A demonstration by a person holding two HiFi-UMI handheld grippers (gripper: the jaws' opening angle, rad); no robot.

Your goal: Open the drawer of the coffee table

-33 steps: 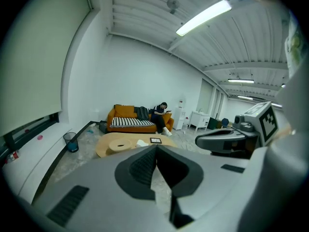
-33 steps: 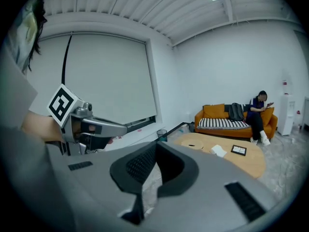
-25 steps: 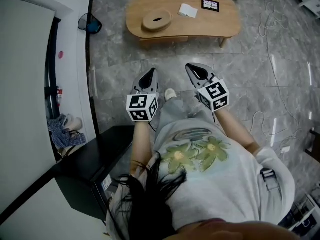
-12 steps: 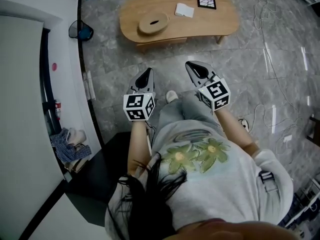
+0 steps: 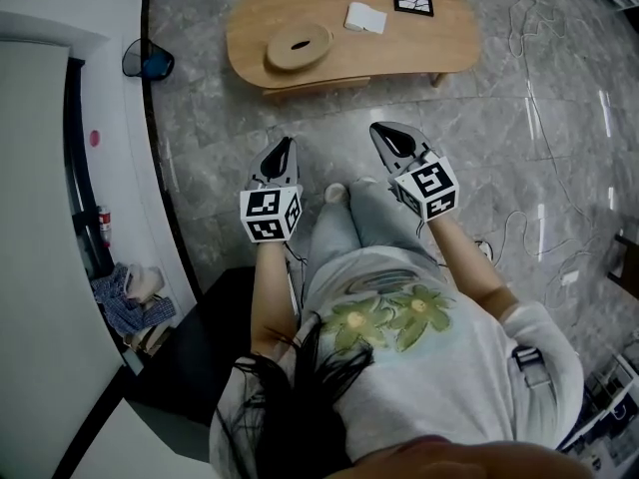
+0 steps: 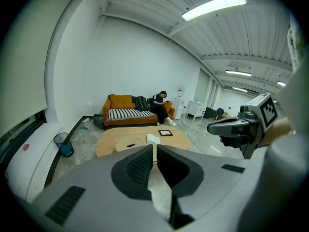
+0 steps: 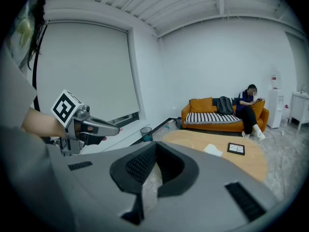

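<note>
The wooden oval coffee table point(image 5: 439, 48) stands ahead on the grey stone floor, its drawer front point(image 5: 318, 85) under the near edge. It also shows in the left gripper view point(image 6: 108, 141) and the right gripper view point(image 7: 251, 161). My left gripper point(image 5: 283, 147) and right gripper point(image 5: 385, 131) are held side by side in the air, well short of the table, both pointing at it. Each is shut with nothing between its jaws. The left gripper point(image 6: 154, 146) sees the right one beside it; the right gripper point(image 7: 155, 145) sees the left one.
On the table lie a round wooden tray point(image 5: 297, 44), a white pad point(image 5: 364, 17) and a black marker tile point(image 5: 413, 2). A dark wastebasket point(image 5: 147, 63) stands left of it. Cables point(image 5: 559, 118) run over the floor on the right. An orange sofa point(image 6: 130, 112) with a seated person stands beyond.
The person has stepped towards the table, which now sits lower and larger in the head view. Both grippers went forward with the person and stayed shut.
</note>
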